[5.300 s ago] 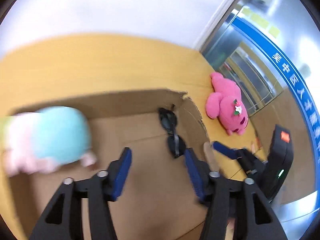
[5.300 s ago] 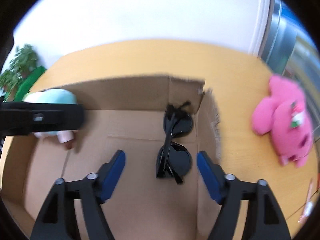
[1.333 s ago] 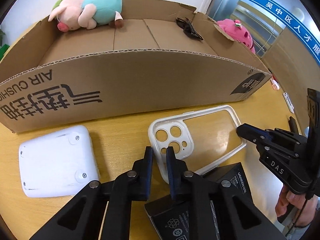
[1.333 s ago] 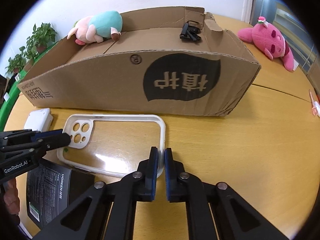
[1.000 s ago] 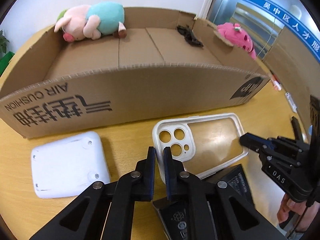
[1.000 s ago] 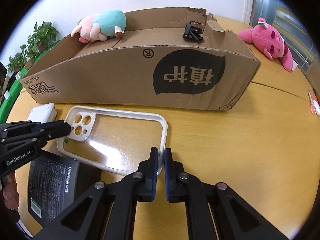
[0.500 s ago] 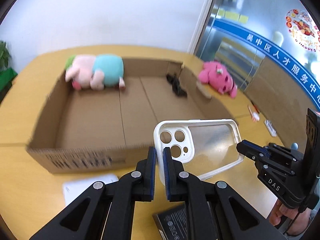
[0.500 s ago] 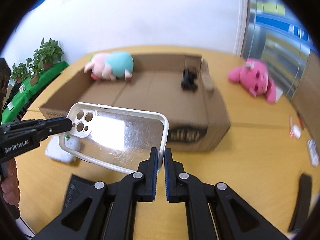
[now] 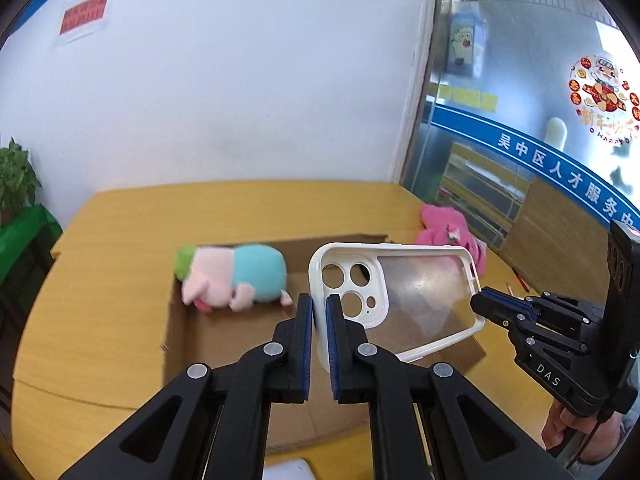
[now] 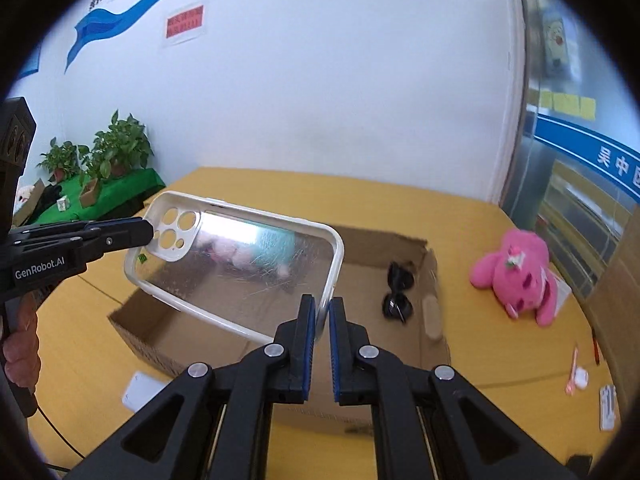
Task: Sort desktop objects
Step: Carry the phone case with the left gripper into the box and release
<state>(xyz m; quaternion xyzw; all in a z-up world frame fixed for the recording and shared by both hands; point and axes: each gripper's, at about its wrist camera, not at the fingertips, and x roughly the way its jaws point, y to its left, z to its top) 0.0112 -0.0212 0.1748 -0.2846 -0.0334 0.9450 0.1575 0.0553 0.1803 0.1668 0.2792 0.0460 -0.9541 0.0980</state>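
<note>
A white-rimmed clear phone case (image 9: 424, 296) (image 10: 240, 268) hangs in the air over the open cardboard box (image 9: 224, 344) (image 10: 360, 280). My left gripper (image 9: 319, 304) (image 10: 146, 230) is shut on its camera-hole end. At the opposite short end my right gripper (image 10: 322, 308) (image 9: 480, 304) is shut on the rim. Inside the box lie a pink and teal plush pig (image 9: 236, 276) and black sunglasses (image 10: 396, 292). A pink plush toy (image 10: 516, 268) (image 9: 444, 232) lies on the wooden table (image 10: 500, 352) to the right of the box.
A white flat device (image 10: 138, 392) (image 9: 288, 470) lies on the table in front of the box. Small pens and oddments (image 10: 576, 376) sit near the right edge. Potted plants (image 10: 116, 148) stand on a green surface beyond the table's left side. A hand (image 10: 20, 356) grips the left handle.
Both grippers have lifted the phone case from the table in front of the box to a height above it. The black packet below has dropped out of view.
</note>
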